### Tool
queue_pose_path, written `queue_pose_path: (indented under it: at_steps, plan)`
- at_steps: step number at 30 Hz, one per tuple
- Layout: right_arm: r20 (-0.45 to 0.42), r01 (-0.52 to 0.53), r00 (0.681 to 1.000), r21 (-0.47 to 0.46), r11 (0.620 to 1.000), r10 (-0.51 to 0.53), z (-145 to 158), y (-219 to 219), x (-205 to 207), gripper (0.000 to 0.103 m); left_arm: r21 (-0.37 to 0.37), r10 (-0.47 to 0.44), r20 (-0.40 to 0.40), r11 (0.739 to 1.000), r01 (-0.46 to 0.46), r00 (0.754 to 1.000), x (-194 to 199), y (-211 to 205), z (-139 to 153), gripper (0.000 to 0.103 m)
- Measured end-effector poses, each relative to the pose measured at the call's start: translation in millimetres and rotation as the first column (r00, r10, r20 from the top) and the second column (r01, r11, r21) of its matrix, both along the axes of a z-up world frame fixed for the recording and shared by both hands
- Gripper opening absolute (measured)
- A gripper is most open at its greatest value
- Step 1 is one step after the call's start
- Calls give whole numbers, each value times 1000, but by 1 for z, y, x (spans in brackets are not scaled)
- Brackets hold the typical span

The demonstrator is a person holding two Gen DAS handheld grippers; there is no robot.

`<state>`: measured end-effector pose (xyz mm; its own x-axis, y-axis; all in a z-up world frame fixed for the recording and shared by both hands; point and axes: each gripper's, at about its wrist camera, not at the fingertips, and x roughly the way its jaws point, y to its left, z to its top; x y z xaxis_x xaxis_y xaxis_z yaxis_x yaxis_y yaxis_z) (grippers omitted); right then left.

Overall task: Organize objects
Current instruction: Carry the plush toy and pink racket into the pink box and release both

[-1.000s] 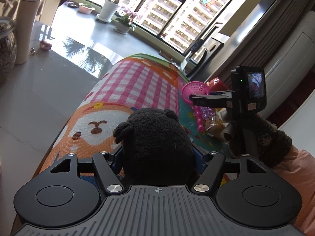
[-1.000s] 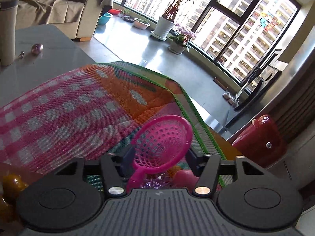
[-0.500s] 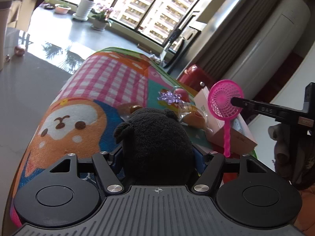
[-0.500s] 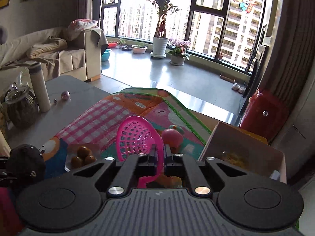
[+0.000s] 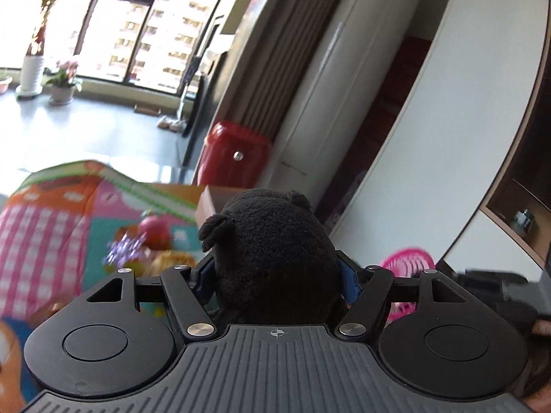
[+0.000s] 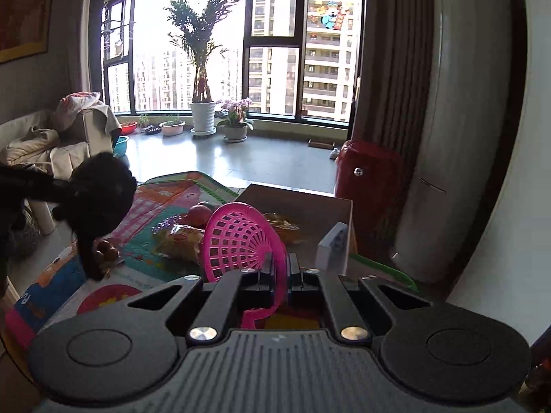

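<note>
Bright window (image 6: 275, 44) backlight; left view motion-blurred, edges warped.

Home living room: sofa (image 6: 38, 144), potted plants (image 6: 203, 117) by windows, children's play mat (image 6: 165, 203).

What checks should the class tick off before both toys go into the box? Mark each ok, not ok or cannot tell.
1. Left gripper shut on plush: ok.
2. Right gripper shut on pink net: ok.
3. Box open at the top: ok.
4. Room left in the box: cannot tell; a white carton and a yellow packet already sit inside.
5. Plush over the box: not ok; in the right wrist view it hangs over the mat.
</note>
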<state>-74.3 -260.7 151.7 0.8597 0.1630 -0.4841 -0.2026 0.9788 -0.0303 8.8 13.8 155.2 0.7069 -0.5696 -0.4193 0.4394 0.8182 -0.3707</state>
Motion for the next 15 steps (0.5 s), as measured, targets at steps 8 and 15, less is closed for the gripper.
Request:
queue_pose_path:
  at_steps: [8, 15]
  plan:
    - [21, 118, 993, 83, 990, -120, -7, -36, -1, 6, 158, -30, -40, 987, 36, 999, 140, -112, -20, 74]
    - [35, 149, 988, 105, 983, -153, 1, -44, 23, 6, 84, -49, -12, 995, 49, 999, 142, -91, -40, 74]
